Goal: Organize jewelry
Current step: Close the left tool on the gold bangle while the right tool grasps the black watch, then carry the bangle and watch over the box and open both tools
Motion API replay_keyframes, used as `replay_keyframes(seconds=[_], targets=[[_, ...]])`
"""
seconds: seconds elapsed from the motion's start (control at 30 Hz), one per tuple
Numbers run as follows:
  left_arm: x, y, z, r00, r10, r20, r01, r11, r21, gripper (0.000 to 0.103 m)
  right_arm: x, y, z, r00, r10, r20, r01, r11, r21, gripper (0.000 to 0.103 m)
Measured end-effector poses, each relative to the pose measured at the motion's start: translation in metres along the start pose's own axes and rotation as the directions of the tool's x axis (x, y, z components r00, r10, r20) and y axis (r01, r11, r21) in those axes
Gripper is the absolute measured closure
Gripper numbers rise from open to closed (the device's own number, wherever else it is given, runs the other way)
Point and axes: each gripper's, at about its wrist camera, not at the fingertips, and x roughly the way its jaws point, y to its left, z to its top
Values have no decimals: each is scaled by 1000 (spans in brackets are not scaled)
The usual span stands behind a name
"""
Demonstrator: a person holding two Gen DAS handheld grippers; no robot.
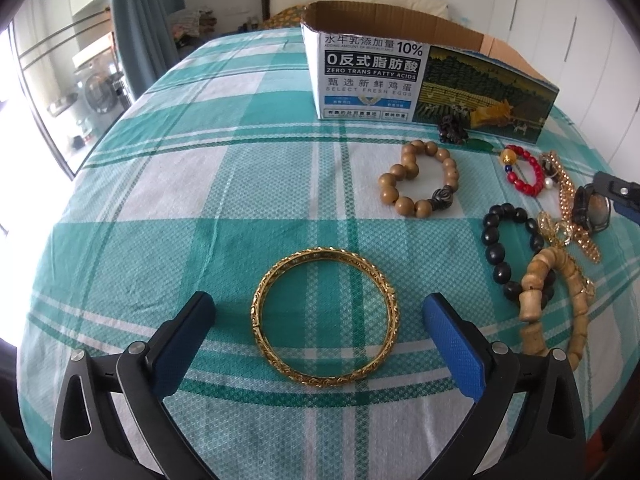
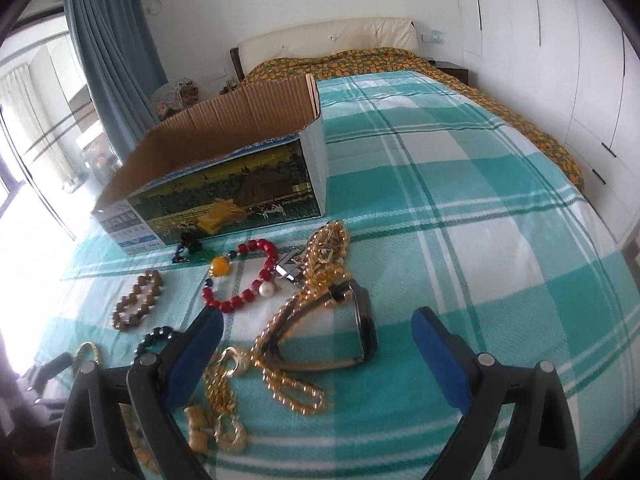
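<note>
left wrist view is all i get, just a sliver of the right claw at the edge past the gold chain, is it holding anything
observer: No. The right claw is open, with a watch lying between its fingers, untouched.
operator: is the watch free of the chain
observer: Doubtful. The gold chain runs along the watch strap, so they may lift together.
operator: anything small near the red beads
observer: Yes, a square silver piece lies between the red bead bracelet and the chain pile.
</note>
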Motion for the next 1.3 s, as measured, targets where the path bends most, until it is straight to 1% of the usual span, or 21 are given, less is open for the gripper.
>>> replay_keyframes(seconds=[0.07, 0.1, 0.17, 0.33, 0.37, 0.47, 0.57, 0.63, 0.7, 0.8, 0.87, 0.9, 0.97, 1.03, 1.07, 1.1, 1.13, 1.2, 1.3], targets=[[0, 0, 0, 1000, -1, 0, 1, 1000, 0, 0, 20, 9, 4, 994, -106, -39, 103, 991, -90, 6], [0, 0, 0, 1000, -1, 0, 1, 1000, 1, 0, 24, 10, 3, 988, -147, -52, 139, 982, -124, 6], [0, 0, 0, 1000, -2, 1, 2, 1000, 1, 0, 18, 0, -3, 990, -132, -57, 123, 983, -137, 6], [-1, 0, -1, 1000, -1, 1, 1, 1000, 1, 0, -13, -36, -16, 984, -171, -41, 162, 973, -162, 6], [-1, 0, -1, 1000, -1, 1, 1, 1000, 2, 0, -20, -41, -18, 986, -161, -38, 153, 976, -156, 6], [-3, 1, -2, 1000, -16, -2, 16, 1000, 2, 0, -39, -52, -26, 995, -91, -45, 85, 989, -119, 6], [-10, 7, -5, 998, -68, -8, 69, 998, 9, 1, -40, -55, -30, 998, -26, -65, 21, 997, -79, 6], [-15, 12, -6, 993, -114, -10, 114, 993, 9, 1, -31, -53, -31, 997, -26, -73, 21, 997, -80, 6], [-18, 17, -8, 990, -140, -15, 140, 990, 18, 1, -17, -50, -29, 997, -26, -75, 20, 997, -81, 6], [-16, 17, -9, 990, -135, -44, 137, 988, 65, 1, 9, -47, -23, 993, -27, -114, 20, 998, -61, 5], [-11, 12, -8, 993, -109, -53, 115, 988, 108, 1, 15, -44, -18, 994, -34, -100, 28, 998, -58, 6], [-8, 8, -8, 996, -79, -50, 85, 988, 129, 0, 17, -43, -16, 994, -29, -105, 24, 998, -55, 5], [-6, 4, -5, 997, -66, -39, 71, 988, 140, 0, 19, -43, -13, 995, -20, -100, 16, 999, -39, 6], [-3, 3, -1, 998, -57, -37, 61, 991, 122, 2, 20, -44, -12, 996, -1, -87, -1, 1000, -26, 9], [-2, 3, 2, 998, -62, -28, 65, 993, 103, 10, 19, -46, -11, 997, 11, -75, -13, 1000, -21, 34], [-3, 3, 3, 998, -60, -11, 61, 994, 95, 26, 18, -47, -10, 998, 3, -59, -5, 1000, -31, 53], [-4, 3, 5, 998, -61, 2, 60, 993, 98, 32, 17, -49, -9, 998, 1, -64, -3, 999, -36, 53], [-3, 4, 9, 998, -66, -13, 67, 994, 90, 33, 16, -57, -6, 996, 45, -83, -47, 999, -15, 53], [-5, 7, 12, 997, -76, -23, 77, 995, 64, 33, 5, -59, -3, 996, 49, -69, -52, 998, -45, 54]])
